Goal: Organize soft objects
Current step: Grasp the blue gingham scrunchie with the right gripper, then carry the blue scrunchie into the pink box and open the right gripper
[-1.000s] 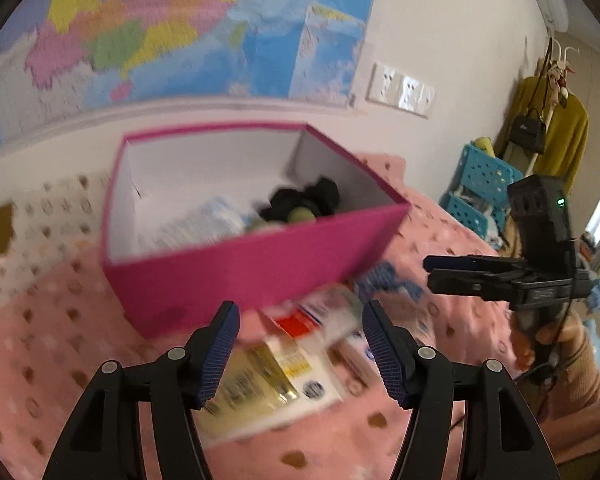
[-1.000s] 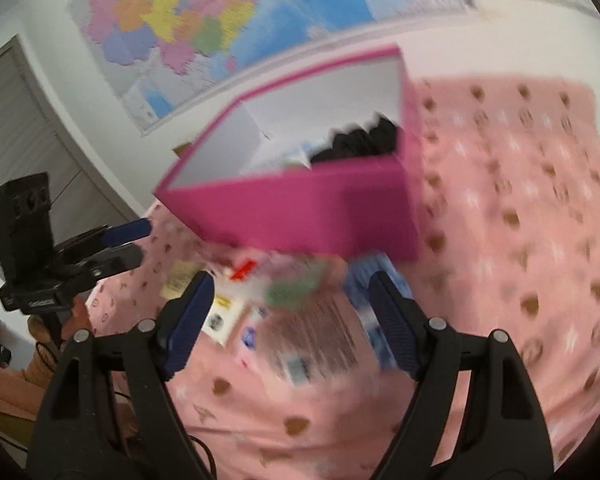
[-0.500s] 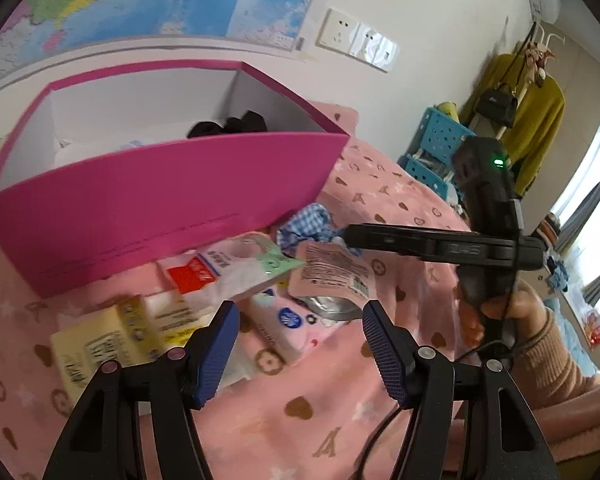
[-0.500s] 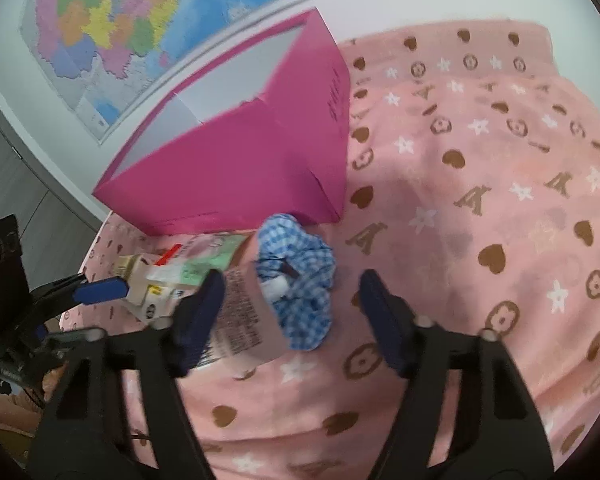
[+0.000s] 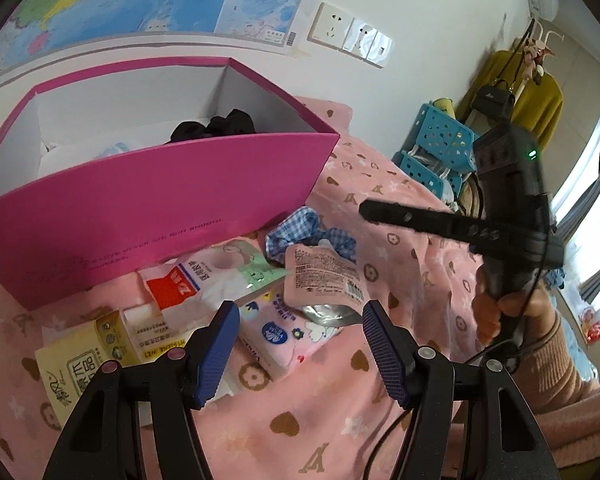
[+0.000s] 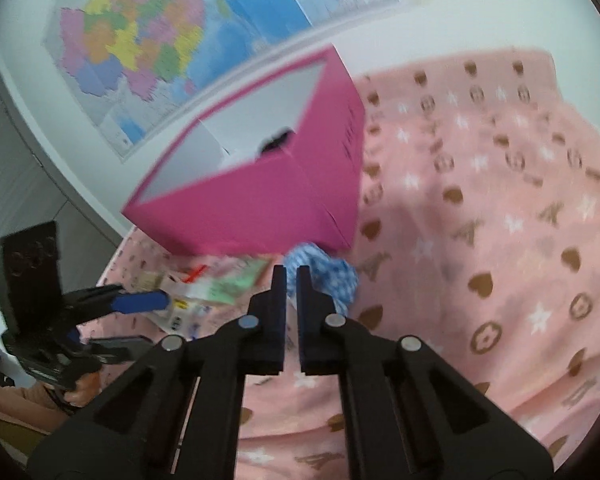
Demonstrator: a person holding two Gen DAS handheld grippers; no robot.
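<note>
Box (image 5: 140,200) interior shows only leftward; left tool (image 5: 300,344) spread wide; right tool (image 6: 291,276) nearly closed, empty.

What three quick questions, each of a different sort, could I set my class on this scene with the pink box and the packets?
1. True or false: the left gripper has its fingers spread open.
2. What dark thing lies inside the pink box? A) black fabric bundle B) red ball C) green cup
3. Fill in: the blue checked scrunchie lies ___ the box (inside/outside).
Key: 1 true; 2 A; 3 outside.
</note>
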